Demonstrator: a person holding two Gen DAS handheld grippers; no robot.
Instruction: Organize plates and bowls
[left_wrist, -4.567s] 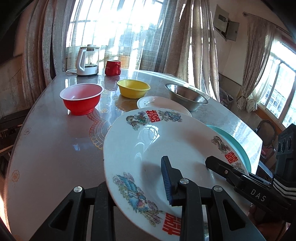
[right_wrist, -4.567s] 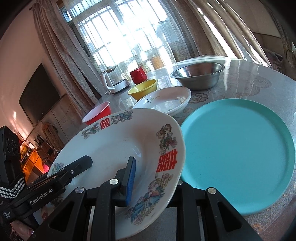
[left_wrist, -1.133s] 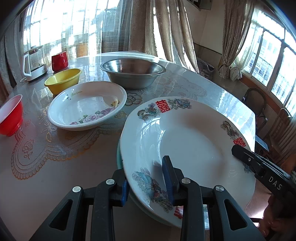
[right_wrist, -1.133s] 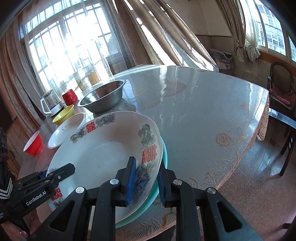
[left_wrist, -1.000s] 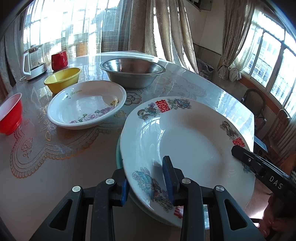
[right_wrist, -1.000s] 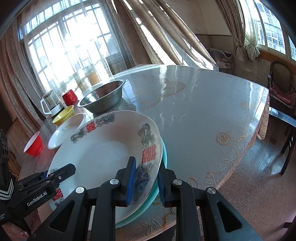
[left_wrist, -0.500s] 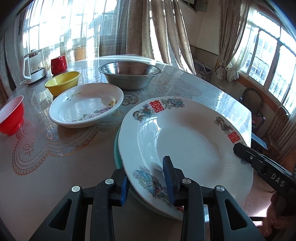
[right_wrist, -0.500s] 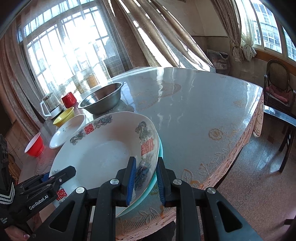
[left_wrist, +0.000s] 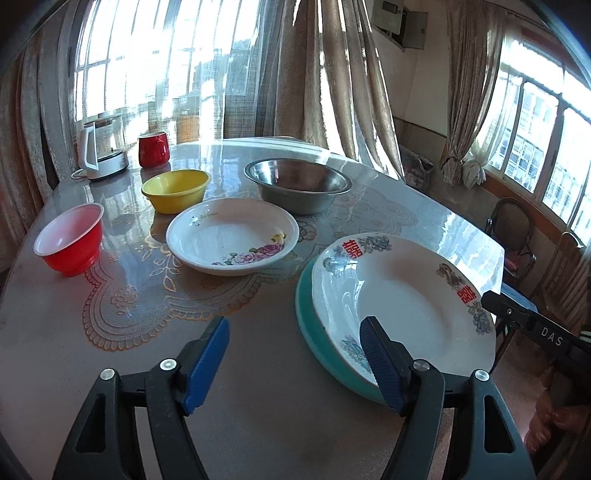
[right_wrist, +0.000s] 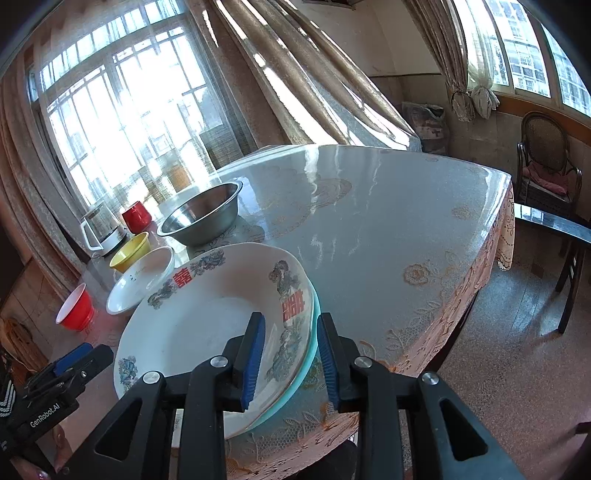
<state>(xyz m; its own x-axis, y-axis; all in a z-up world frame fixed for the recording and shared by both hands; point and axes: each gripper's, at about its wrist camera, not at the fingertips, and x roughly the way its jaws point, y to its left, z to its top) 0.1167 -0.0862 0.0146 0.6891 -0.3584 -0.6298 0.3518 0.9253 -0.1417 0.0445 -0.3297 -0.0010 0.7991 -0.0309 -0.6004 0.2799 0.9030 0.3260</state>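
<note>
with the patterned plate (left_wrist: 402, 295) stacked on the teal plate (left_wrist: 314, 332) at the bench (left_wrist: 258, 369) near edge, 4 o'clock in the left view, left tongs (left_wrist: 295, 365) are opening, nothing between them, bare bench below. right tongs (right_wrist: 290, 363) are opening too, both plate rims between the pads, not visibly pressed. floral plate (left_wrist: 232, 236) sits clear at 11 o'clock.

the bench (left_wrist: 280, 376) looks glossy, a lace-patterned cloth under a clear smooth cover. the steel bowl (left_wrist: 297, 184) is brushed metal. the decorated plate (left_wrist: 402, 295) is glazed, shiny ceramic; the teal plate (left_wrist: 314, 332) looks matt plastic.
</note>
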